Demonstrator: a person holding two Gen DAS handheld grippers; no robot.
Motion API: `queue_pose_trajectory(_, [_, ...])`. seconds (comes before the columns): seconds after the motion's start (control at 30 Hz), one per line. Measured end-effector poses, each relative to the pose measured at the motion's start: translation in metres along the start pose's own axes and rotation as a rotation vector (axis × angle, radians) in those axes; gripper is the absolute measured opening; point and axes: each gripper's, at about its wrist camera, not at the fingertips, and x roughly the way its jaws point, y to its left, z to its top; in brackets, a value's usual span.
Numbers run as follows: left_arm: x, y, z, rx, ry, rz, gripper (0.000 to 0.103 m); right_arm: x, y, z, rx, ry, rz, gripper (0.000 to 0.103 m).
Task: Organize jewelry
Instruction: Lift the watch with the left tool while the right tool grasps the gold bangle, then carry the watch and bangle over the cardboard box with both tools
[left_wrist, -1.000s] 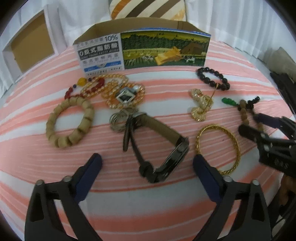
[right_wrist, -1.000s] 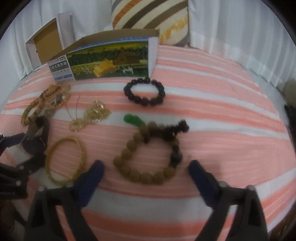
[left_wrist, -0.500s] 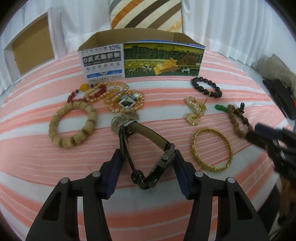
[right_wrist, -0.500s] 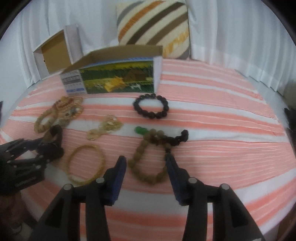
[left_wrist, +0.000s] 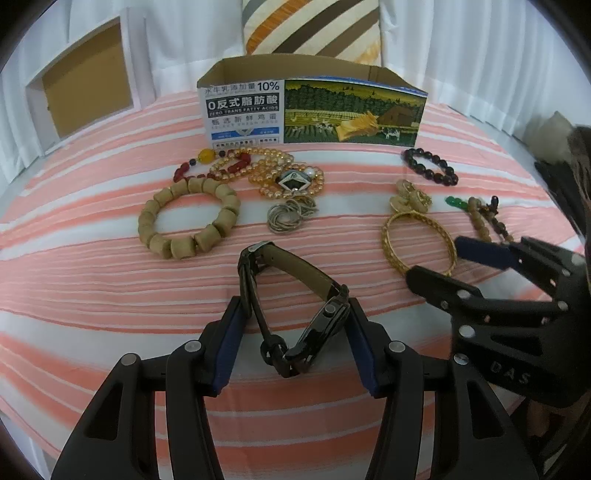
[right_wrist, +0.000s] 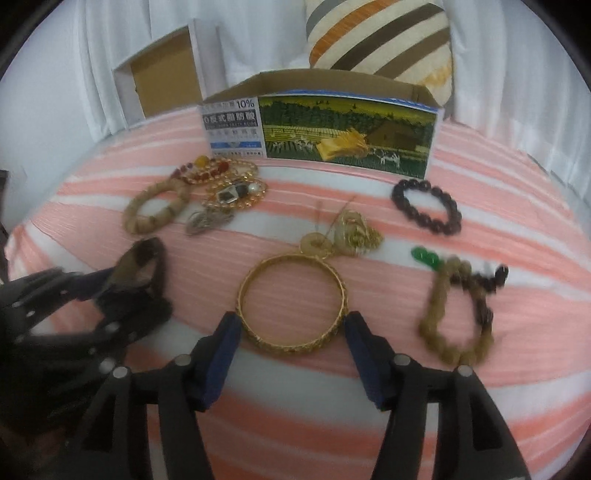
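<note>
My left gripper (left_wrist: 293, 317) is shut on a black wristwatch (left_wrist: 295, 295) with a brown strap, just above the pink-and-white striped cloth (left_wrist: 92, 295). My right gripper (right_wrist: 291, 325) has its pads on both sides of a gold bangle (right_wrist: 291, 295) that lies on the cloth. The bangle also shows in the left wrist view (left_wrist: 419, 242), with the right gripper (left_wrist: 447, 258) at it. An open printed cardboard box (left_wrist: 314, 107) stands behind the jewelry.
On the cloth lie a wooden bead bracelet (left_wrist: 188, 218), amber and red beads (left_wrist: 258, 168), a silver chain (left_wrist: 290, 218), a dark bead bracelet (right_wrist: 426, 210), a gold ornament (right_wrist: 351, 234) and a brown bead string with green pendant (right_wrist: 458, 306). A striped pillow (right_wrist: 380, 40) stands behind.
My left gripper closed on the watch and lifted it a little. My right gripper narrowed, left the brown bead string and moved left to the gold bangle.
</note>
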Motion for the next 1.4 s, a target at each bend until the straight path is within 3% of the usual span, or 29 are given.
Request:
queue_pose_trajectory(0.17, [-0.003,0.003,0.001,-0.014,0.0,-0.006,0.052,-0.002,-0.005,0.0,0.005,-0.026,0.026,0.057])
queue_pose_trajectory(0.2, [-0.004,0.004,0.002,-0.018,-0.003,-0.005,0.052,-0.005,-0.009,-0.002,0.024,-0.036,0.042,0.048])
queue_pose_trajectory(0.27, [-0.003,0.004,0.002,-0.02,-0.001,0.001,0.052,-0.012,-0.012,-0.003,0.037,-0.055,0.034,0.008])
queue_pose_trajectory(0.3, [-0.002,0.005,0.001,-0.021,0.003,0.003,0.052,-0.012,-0.012,-0.003,0.033,-0.047,0.022,0.001])
queue_pose_trajectory(0.33, [-0.001,0.006,0.001,-0.024,0.006,0.003,0.052,-0.009,-0.012,-0.004,0.03,-0.028,0.024,0.001])
queue_pose_trajectory(0.4, [-0.002,0.007,0.001,-0.029,0.006,0.001,0.052,-0.009,-0.016,-0.005,0.046,-0.018,0.053,0.003])
queue_pose_trajectory(0.47, [-0.003,0.009,0.0,-0.039,0.006,-0.001,0.052,-0.01,-0.018,-0.003,0.071,-0.021,0.072,0.03])
queue_pose_trajectory(0.5, [-0.003,0.01,0.0,-0.045,0.007,-0.002,0.052,-0.011,-0.017,-0.002,0.074,-0.03,0.064,0.069])
queue_pose_trajectory(0.53, [-0.002,0.011,0.0,-0.046,0.007,-0.001,0.052,-0.014,-0.016,-0.001,0.073,-0.061,0.04,0.081])
queue_pose_trajectory(0.6, [-0.002,0.011,0.0,-0.048,0.008,0.002,0.052,-0.014,-0.012,0.003,0.068,-0.083,0.037,0.082])
queue_pose_trajectory(0.7, [-0.001,0.011,0.0,-0.047,0.006,0.009,0.052,0.004,-0.005,0.014,0.065,-0.036,0.052,0.082])
queue_pose_trajectory(0.83, [0.0,0.009,0.0,-0.039,0.001,0.02,0.052,0.028,0.011,0.03,-0.005,0.031,-0.018,0.084])
queue_pose_trajectory(0.87, [0.0,0.009,0.0,-0.037,0.002,0.02,0.052,0.029,0.014,0.032,-0.018,0.034,-0.033,0.082])
queue_pose_trajectory(0.9, [0.0,0.01,0.001,-0.041,0.005,0.017,0.051,0.027,0.014,0.034,-0.003,0.026,-0.026,0.069])
queue_pose_trajectory(0.97, [-0.003,0.013,0.001,-0.053,0.006,0.01,0.05,0.023,0.01,0.032,0.021,0.029,-0.009,0.069])
queue_pose_trajectory(1.17, [-0.016,0.021,0.016,-0.085,-0.008,-0.023,0.048,-0.018,0.0,0.025,0.061,-0.059,0.016,0.069])
queue_pose_trajectory(1.4, [-0.032,0.027,0.048,-0.082,-0.054,-0.043,0.046,-0.044,-0.006,0.052,0.067,-0.132,0.033,0.069])
